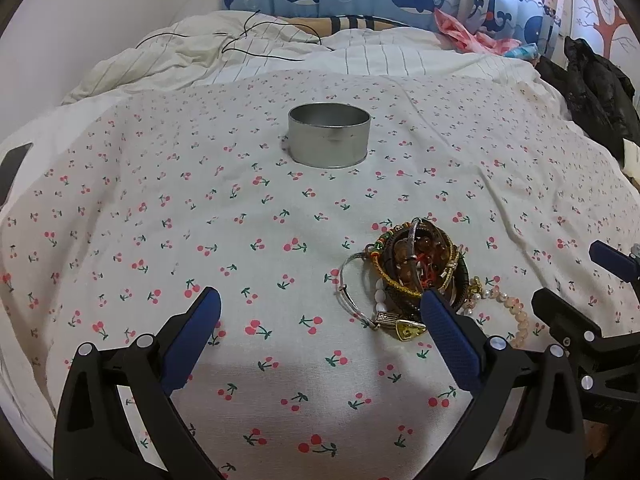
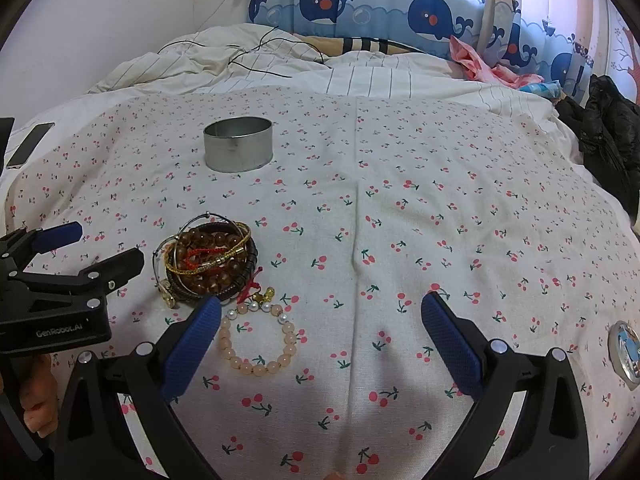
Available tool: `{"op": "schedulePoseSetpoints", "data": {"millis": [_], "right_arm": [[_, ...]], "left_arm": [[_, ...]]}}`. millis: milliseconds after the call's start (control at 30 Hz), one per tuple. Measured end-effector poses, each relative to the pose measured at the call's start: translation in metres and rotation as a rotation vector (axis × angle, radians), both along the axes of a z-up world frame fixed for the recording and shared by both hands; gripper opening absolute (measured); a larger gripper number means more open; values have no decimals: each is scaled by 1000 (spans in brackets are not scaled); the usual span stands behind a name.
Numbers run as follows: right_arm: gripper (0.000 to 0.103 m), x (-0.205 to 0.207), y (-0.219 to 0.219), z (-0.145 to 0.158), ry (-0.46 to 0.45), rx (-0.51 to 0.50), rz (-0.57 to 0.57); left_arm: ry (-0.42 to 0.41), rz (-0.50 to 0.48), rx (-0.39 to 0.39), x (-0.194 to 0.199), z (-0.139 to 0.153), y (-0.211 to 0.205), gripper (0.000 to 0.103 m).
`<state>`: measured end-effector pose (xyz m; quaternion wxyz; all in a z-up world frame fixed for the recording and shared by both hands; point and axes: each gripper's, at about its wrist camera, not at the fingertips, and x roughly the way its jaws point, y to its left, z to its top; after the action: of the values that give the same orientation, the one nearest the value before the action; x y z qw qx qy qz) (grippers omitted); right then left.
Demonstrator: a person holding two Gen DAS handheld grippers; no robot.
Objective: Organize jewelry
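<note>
A round silver tin [image 1: 328,136] [image 2: 239,144] stands open on the cherry-print cloth [image 1: 160,208]. Nearer lies a heap of bracelets [image 1: 416,268] [image 2: 212,264]: amber beads, gold and silver bangles, dark cords. A pink bead bracelet [image 2: 256,368] [image 1: 516,316] lies flat beside it. My left gripper [image 1: 320,298] [image 2: 104,246] is open just left of the heap, its right finger overlapping the heap's near edge in the left wrist view. My right gripper [image 2: 320,304] [image 1: 576,280] is open too, its left finger by the pink bracelet. Neither holds anything.
A round lid with a blue picture [image 2: 624,352] lies on the cloth at the far right. A phone [image 2: 30,144] rests at the left edge. Rumpled bedding with a black cable [image 1: 248,40] lies behind, and dark clothing [image 1: 600,92] at the right. A hand [image 2: 36,392] grips the left tool.
</note>
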<state>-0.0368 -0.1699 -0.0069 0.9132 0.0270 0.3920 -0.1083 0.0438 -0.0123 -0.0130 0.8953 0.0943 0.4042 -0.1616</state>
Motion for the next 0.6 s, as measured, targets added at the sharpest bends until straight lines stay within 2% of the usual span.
{"op": "schedulePoseSetpoints", "data": {"millis": [600], "right_arm": [[96,2,3,-4,-1,9,23]], "left_arm": [[14,20,8,5,0,4,97]]}}
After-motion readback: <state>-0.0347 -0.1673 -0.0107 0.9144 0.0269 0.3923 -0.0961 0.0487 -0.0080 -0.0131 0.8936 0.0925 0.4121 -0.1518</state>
